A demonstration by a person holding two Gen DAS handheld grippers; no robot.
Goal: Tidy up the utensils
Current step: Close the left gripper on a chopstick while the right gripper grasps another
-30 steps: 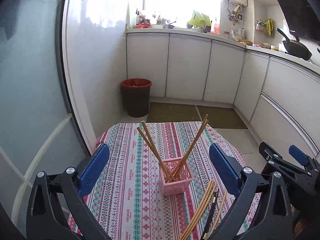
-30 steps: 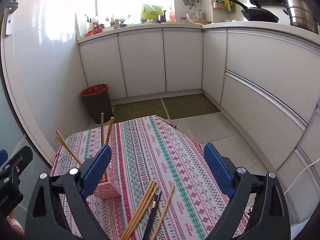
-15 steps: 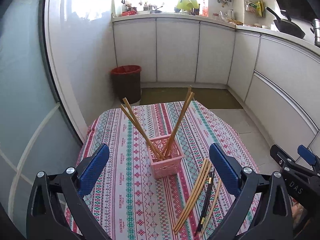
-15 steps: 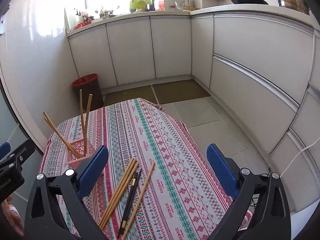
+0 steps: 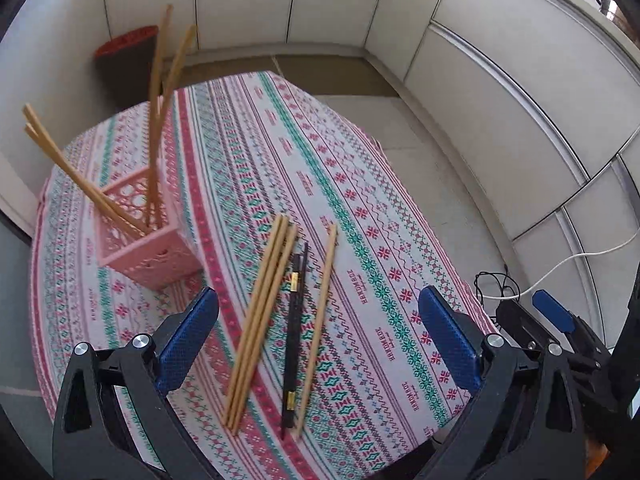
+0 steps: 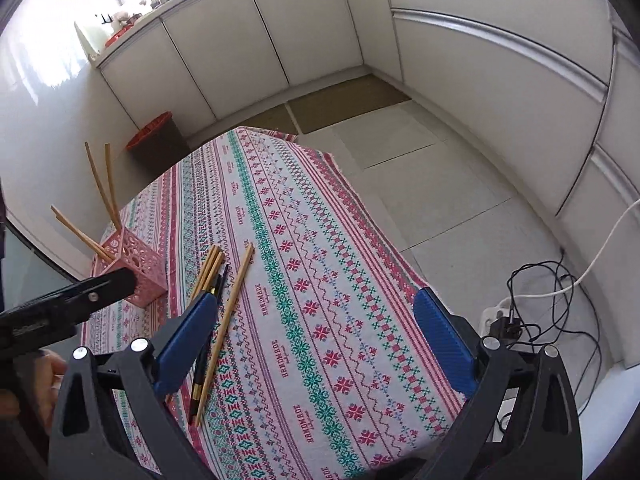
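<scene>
Both grippers spread wide, empty: left gripper (image 5: 318,328) hovers over loose chopsticks (image 5: 264,320) right of pink basket (image 5: 146,236) (four already stand inside, leaning on rim); right gripper (image 6: 316,336) nearby, likely staged for pickup.

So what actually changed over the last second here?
Both cameras tipped down and moved in over the loose chopsticks: the left hand-held gripper now frames them, the right hand-held gripper sits just right of them. Nothing grasped; both stay open. The pink basket and chopsticks haven't moved.
</scene>
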